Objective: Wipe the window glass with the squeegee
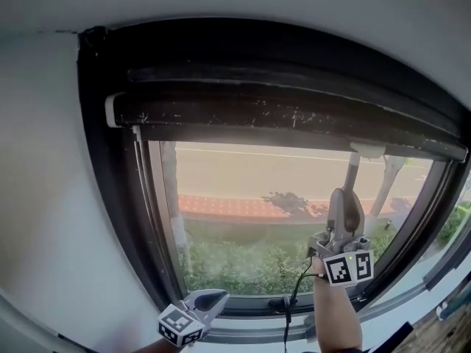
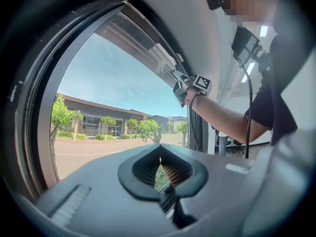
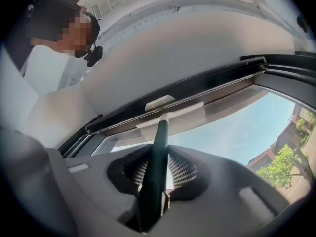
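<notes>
The right gripper (image 3: 157, 171) is clamped on the dark handle of the squeegee (image 3: 159, 137), with its ribbed pads (image 3: 183, 170) pressing the handle from both sides. The handle runs up from the jaws to a pale head at the top edge of the window glass (image 1: 257, 219), on the right side, just under the dark upper frame (image 1: 294, 87). The head seems to lie against the pane, though glare makes the contact hard to confirm.

The left gripper (image 2: 165, 176) hangs low at the bottom left of the window. Its jaw tips are together, with only a slit between the pads and nothing in it.

The marker cube (image 1: 347, 268) on the right gripper and the one on the left (image 1: 180, 324) carry black-and-white square patterns, not letters. A black cable (image 1: 294, 293) drops from the right gripper along the person's forearm (image 1: 337, 318).

Through the glass are a road, a red paved strip and green shrubs.
</notes>
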Available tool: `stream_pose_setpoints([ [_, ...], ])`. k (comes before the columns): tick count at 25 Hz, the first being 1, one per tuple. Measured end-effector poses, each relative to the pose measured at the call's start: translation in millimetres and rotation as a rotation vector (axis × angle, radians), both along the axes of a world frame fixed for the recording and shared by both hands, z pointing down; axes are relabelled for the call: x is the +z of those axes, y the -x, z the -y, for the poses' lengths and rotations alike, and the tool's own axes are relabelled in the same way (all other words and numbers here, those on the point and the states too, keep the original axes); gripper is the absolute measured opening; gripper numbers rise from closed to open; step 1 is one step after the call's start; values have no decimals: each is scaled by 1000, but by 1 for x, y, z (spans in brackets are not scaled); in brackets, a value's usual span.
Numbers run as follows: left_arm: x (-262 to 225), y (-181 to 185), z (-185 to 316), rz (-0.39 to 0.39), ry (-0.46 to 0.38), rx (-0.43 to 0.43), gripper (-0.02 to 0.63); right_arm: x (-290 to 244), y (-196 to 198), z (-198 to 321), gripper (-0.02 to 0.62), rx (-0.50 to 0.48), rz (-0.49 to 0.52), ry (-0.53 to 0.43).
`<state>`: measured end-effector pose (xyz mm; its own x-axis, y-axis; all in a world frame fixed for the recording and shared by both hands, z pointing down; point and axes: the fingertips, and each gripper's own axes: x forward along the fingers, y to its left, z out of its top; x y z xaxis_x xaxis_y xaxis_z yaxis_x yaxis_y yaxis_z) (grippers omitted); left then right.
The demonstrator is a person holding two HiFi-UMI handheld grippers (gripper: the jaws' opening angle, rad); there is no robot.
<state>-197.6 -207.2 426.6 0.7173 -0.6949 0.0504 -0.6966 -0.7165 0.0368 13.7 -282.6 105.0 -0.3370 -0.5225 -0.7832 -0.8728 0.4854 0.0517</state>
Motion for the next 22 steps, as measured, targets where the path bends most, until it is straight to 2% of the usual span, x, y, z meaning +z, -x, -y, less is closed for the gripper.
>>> stream_pose_setpoints([
  [6,8,0,-2,1,9,7,2,23,1,-2,101,-7,-8,25],
  [17,18,-13,-23,20,22,59,3,86,1,-18,101,-5,-12,135],
  [22,22,-8,-35,24,45,50,3,113,1,-25,101,-1,-13,186],
])
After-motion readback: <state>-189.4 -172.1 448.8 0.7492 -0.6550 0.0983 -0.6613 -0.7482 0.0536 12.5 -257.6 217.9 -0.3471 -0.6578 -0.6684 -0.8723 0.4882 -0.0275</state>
